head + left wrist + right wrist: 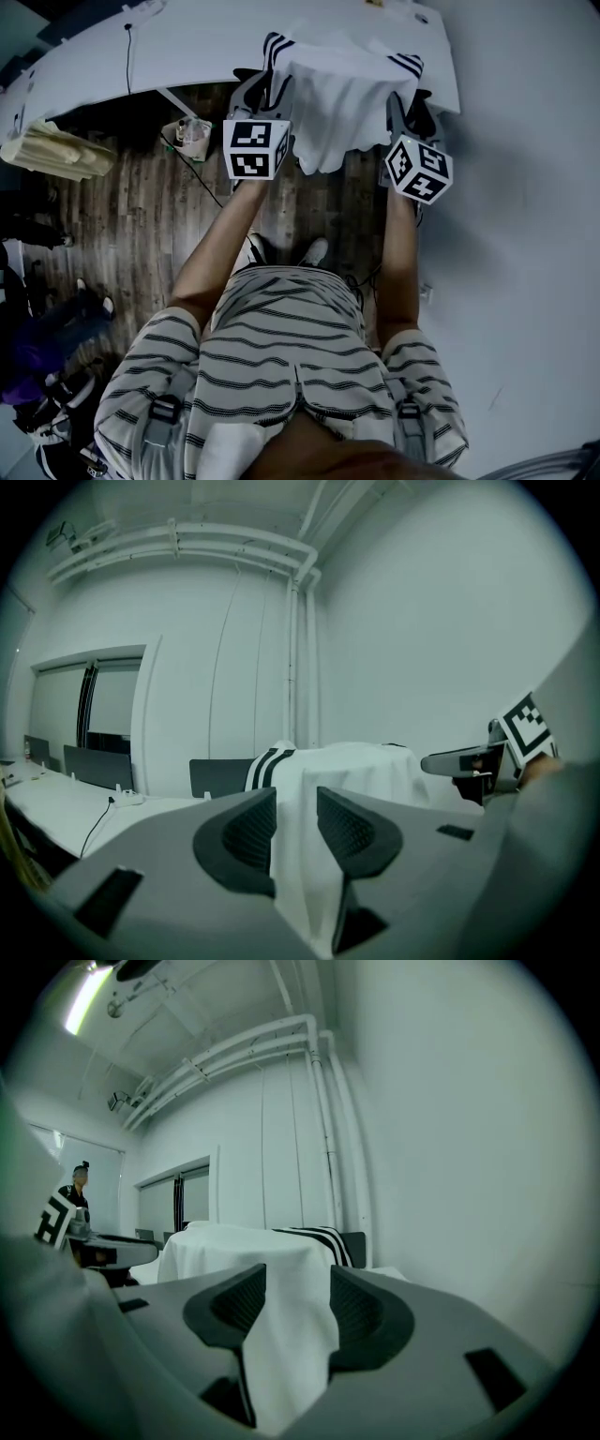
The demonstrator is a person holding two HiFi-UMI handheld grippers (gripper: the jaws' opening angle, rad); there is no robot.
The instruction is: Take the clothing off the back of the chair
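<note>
A white garment (pixel 337 103) with black stripes at its shoulders hangs draped over the chair back, which it hides. My left gripper (pixel 267 89) is at the garment's left edge and my right gripper (pixel 410 108) at its right edge. In the left gripper view the left gripper (pixel 295 822) stands open, a fold of the white cloth (pixel 347 771) showing in the gap with the pads apart. The right gripper (pixel 295 1302) is also open in its own view, with the cloth (pixel 244 1251) hanging between its pads.
A long white table (pixel 187 47) runs behind the chair, with a cable on it. A white wall (pixel 525 187) is close on the right. A cup-like thing (pixel 192 136) and a beige bundle (pixel 56 150) lie on the wooden floor at left.
</note>
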